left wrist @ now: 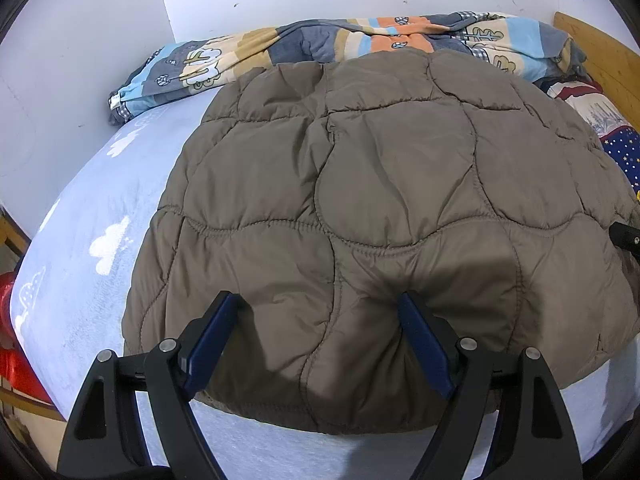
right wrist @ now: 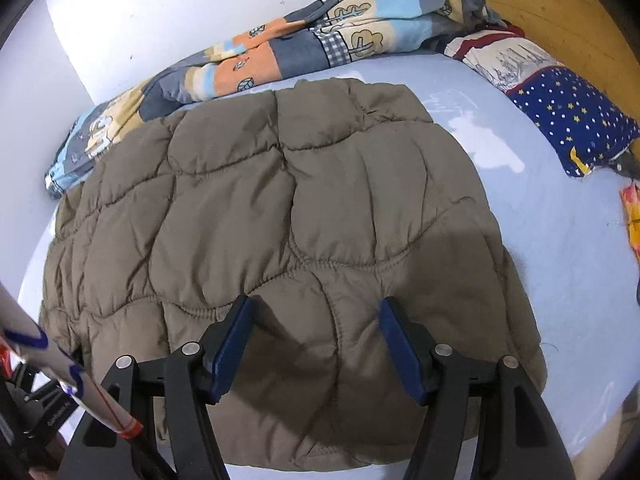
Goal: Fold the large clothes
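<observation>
a pale blue bed carries a brown quilted jacket, spread flat mid-mattress. a patterned duvet is bunched along the wall behind it, a starry pillow to the right. left gripper and right gripper hover over the jacket's near hem, jaws apart, gripping nothing.

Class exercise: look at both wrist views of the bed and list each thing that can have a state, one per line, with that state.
Brown quilted jacket: folded into a compact block, lying flat on the bed.
Left gripper: open, over the jacket's near edge, gripping nothing.
Right gripper: open, over the near edge, gripping nothing.
Patterned blanket: bunched along the wall.
Star-print pillow: lying by the headboard.
Blue sheet: spread over the bed.
</observation>
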Demonstrator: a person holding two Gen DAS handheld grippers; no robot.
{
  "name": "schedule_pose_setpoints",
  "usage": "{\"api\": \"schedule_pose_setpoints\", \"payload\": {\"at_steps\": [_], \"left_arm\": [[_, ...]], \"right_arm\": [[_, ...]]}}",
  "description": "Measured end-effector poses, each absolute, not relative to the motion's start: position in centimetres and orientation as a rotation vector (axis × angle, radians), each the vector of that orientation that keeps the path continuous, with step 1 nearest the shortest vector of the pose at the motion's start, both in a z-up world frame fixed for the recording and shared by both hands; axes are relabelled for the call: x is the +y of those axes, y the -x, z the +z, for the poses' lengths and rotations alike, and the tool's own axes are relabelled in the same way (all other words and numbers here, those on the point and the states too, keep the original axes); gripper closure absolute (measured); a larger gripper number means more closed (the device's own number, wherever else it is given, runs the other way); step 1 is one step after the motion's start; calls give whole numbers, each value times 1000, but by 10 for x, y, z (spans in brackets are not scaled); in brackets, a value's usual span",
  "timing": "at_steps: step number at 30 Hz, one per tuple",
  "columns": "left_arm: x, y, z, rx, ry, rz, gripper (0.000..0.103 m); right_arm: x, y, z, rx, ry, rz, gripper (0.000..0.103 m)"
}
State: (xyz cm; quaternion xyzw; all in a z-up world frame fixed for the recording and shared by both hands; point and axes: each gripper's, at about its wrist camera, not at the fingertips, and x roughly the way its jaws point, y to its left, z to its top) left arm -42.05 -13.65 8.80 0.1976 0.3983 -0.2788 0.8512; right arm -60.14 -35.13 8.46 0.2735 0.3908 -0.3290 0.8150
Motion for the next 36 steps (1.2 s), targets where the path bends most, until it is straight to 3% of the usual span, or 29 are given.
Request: {"api": "schedule_pose_setpoints", "payload": {"at_steps": [16,26,36], "left_arm": [[-133,427,99,834,-378,-588,21],[-89,491,148,629,-304,-651,21],[-60,422,119,787,-276,-496,21]], "right_arm": [[-321,606,108,772,-455,-693,29],[-229,656,176,590,-375,-670,25],[-284,673,143,695,-523,-740,24]]}}
